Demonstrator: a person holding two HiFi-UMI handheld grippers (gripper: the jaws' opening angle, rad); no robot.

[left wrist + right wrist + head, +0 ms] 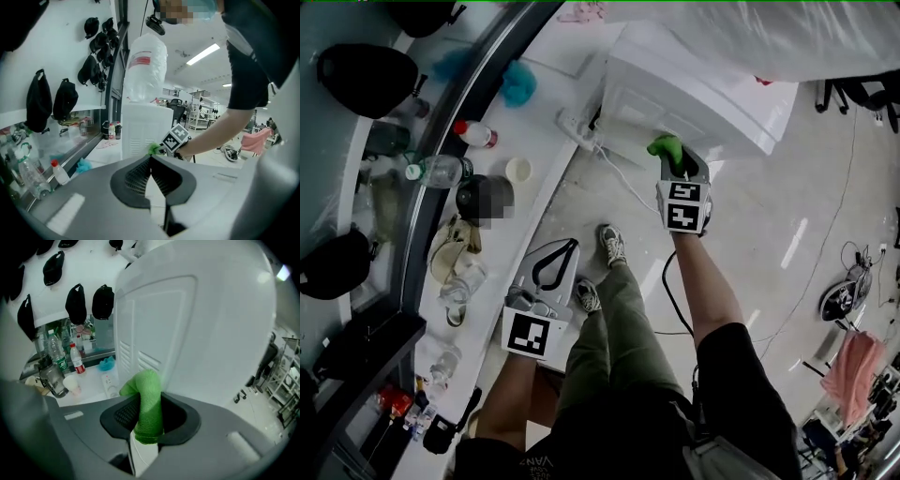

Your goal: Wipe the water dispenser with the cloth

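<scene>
The white water dispenser [694, 89] stands on the floor ahead, seen from above. A clear bottle [146, 65] sits on top of the dispenser [140, 133] in the left gripper view. My right gripper [675, 161] is shut on a green cloth [667, 147] and holds it close to the dispenser's louvred side panel [140, 357]. The cloth [147, 399] sticks up in a folded roll from between the jaws of my right gripper [149, 420]; whether it touches the panel I cannot tell. My left gripper [571, 245] hangs lower left, shut and holding nothing, its jaws meeting at the tip [150, 158].
A white ledge [534, 178] runs along the window at left, carrying bottles, a paper cup [518, 169], a blue rag [517, 84] and a power strip [577, 132] with a cable [623, 183] across the floor. Black bags hang on the wall. A pink cloth [853, 366] lies far right.
</scene>
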